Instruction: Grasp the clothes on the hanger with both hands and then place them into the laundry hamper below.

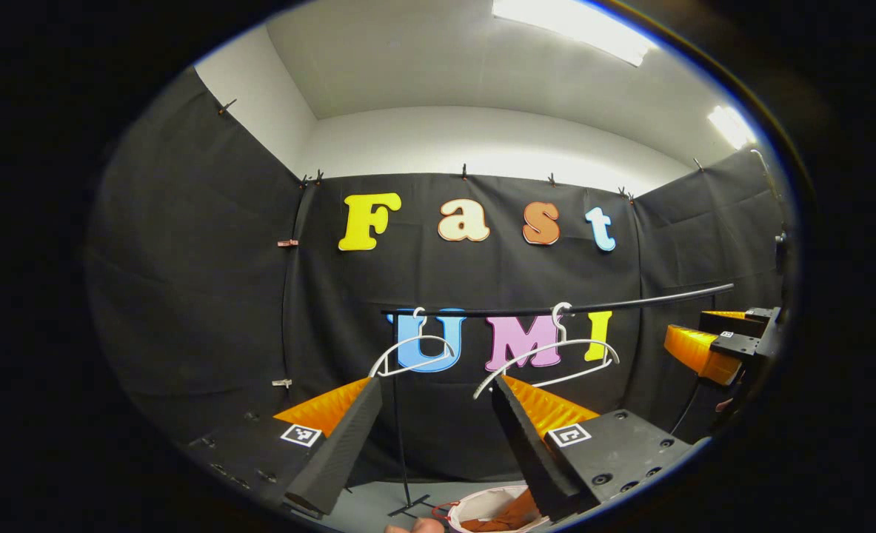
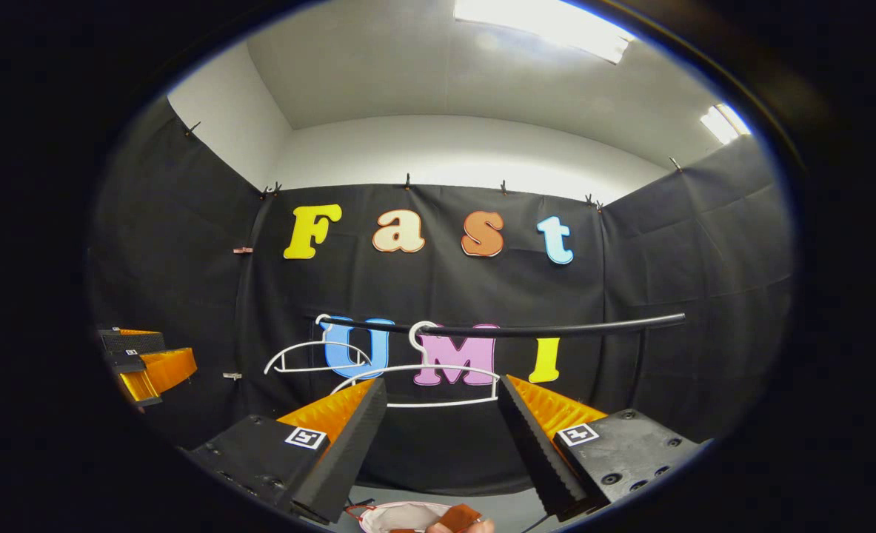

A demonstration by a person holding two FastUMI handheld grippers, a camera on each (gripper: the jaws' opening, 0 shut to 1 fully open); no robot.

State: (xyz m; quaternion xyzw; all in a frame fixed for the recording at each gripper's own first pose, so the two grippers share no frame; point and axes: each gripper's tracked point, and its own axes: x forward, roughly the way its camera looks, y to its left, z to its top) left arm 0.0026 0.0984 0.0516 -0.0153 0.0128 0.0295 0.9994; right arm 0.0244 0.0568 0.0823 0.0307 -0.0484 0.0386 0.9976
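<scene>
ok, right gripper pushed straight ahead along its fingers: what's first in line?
Likely the nearer white hanger on the rail, bare, between the open right gripper's fingers. Depth unclear.

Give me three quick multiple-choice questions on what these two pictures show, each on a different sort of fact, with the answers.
1. Where is the laundry hamper?
A. on the floor below the rail
B. hung on the rail
C. between a gripper's fingers

2. How many white hangers are on the rail?
A. one
B. two
C. four

3. What state are the hangers in?
A. both bare
B. both hold shirts
C. one holds a coat

Answers:
1 A: the hamper sits low on the floor by the stand's foot, with orange-brown cloth inside.
2 B: two hooks hang over the rail in both views.
3 A: only bare white frames show; the left gripper and right gripper are open and hold nothing.
</scene>
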